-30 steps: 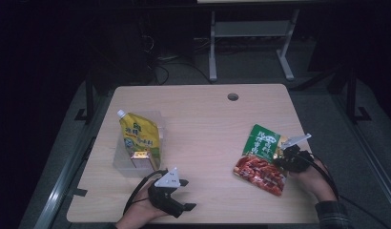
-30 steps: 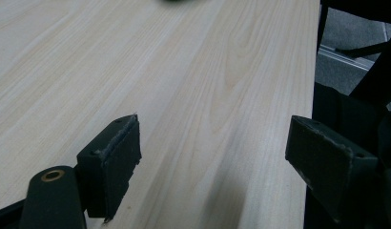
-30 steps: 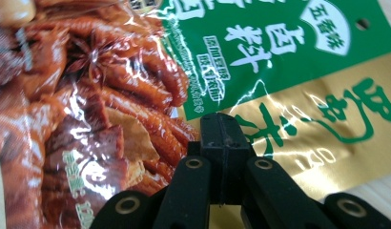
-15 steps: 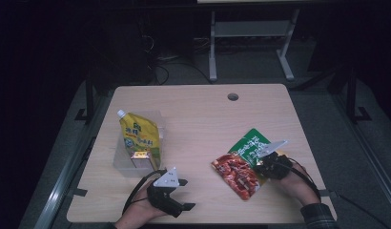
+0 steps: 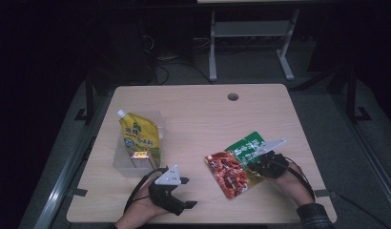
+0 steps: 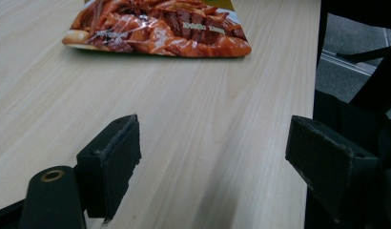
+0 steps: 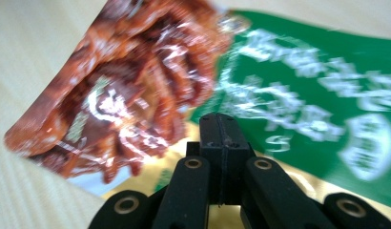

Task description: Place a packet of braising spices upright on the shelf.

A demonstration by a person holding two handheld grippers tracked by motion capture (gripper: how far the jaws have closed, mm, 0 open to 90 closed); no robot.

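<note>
right gripper [image 7: 221,125] pinches the red-green food pouch [image 5: 236,164] tight; left gripper [image 6: 212,152] gapes wide, holding nothing.

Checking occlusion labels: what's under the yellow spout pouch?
The yellow spout pouch rests in a clear plastic container on the table. A small box shows at its lower end. The container's floor beneath the pouch is covered.

Your right gripper [image 5: 258,165], clamped on the red and green snack packet [image 5: 237,164], now sits nearer the yellow spouted pouch [image 5: 138,135] than 1 second ago, with the packet turned and carried leftward.
</note>
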